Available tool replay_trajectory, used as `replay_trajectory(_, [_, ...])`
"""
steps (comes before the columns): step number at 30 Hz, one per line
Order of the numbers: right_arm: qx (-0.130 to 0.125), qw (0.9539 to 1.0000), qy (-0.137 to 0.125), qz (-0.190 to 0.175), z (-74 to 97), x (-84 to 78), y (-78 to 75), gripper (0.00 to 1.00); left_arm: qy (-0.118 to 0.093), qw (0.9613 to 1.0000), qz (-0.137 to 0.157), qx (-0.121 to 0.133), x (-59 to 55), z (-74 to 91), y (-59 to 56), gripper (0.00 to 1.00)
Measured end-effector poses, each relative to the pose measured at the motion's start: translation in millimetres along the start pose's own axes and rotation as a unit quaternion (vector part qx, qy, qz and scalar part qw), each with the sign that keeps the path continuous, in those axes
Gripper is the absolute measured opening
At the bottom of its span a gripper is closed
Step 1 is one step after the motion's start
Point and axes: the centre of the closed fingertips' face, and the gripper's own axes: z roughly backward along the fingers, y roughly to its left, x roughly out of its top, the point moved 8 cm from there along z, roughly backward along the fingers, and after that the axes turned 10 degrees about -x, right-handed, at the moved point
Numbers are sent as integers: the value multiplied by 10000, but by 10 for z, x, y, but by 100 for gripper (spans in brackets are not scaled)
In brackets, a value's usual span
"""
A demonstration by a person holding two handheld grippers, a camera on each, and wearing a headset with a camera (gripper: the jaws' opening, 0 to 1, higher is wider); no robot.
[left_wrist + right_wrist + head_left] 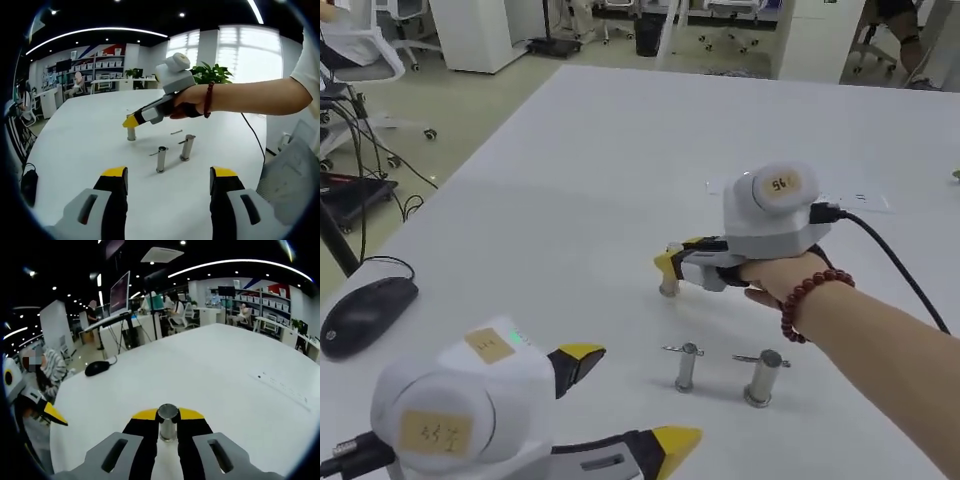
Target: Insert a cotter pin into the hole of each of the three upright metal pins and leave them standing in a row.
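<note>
Right hand-held gripper (670, 266) is clamped on the far metal pin (168, 424), which stands upright on the white tabletop (570, 200). Nearer the person, a second pin (687, 370) and a third pin (760, 378) stand side by side, a cotter pin (680, 349) through each top. Left hand-held gripper (170, 173) hovers low with its jaws spread wide around nothing.
</note>
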Motion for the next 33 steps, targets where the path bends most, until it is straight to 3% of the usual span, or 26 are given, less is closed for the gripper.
replay_trajectory(17, [-527, 9983, 162, -213, 582, -274, -355, 14, -17, 9998, -60, -185, 42, -18, -122, 66])
replay_trajectory(33, [-943, 9948, 177, -332, 1048, -492, -541, 14, -43, 9998, -112, -181, 80, 54, -186, 66])
